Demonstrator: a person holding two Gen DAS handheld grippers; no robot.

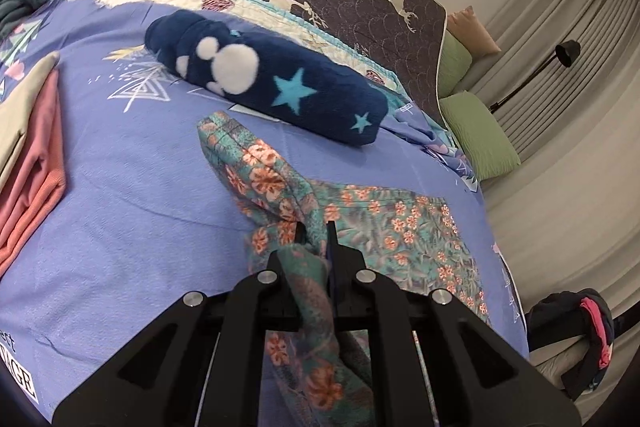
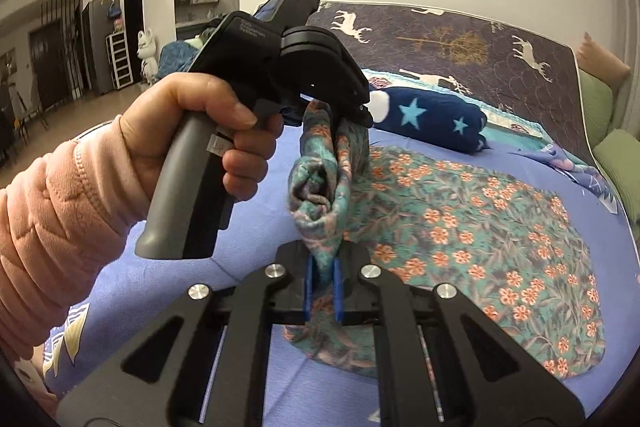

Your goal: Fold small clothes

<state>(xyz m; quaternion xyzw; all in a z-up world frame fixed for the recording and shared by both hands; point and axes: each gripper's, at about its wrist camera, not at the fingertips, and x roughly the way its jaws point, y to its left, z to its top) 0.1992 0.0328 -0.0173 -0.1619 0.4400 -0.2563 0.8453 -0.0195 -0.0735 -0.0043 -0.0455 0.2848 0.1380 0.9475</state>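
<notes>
Hand (image 2: 192, 131) in right view only

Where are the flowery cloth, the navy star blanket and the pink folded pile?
Flowery cloth (image 2: 480, 219): right wrist view, flat spread part.
Star blanket (image 1: 280, 87): left wrist view, roll's middle.
Pink pile (image 1: 36, 179): left wrist view, top layer.

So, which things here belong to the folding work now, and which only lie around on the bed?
Belonging to the job:
- teal floral cloth garment, partly lifted
- left hand-held gripper, shut on it
- right hand-held gripper, shut on it

Just lying about:
- rolled navy fleece blanket with stars
- folded pink and beige clothes
- green pillows
- black floor lamp
</notes>
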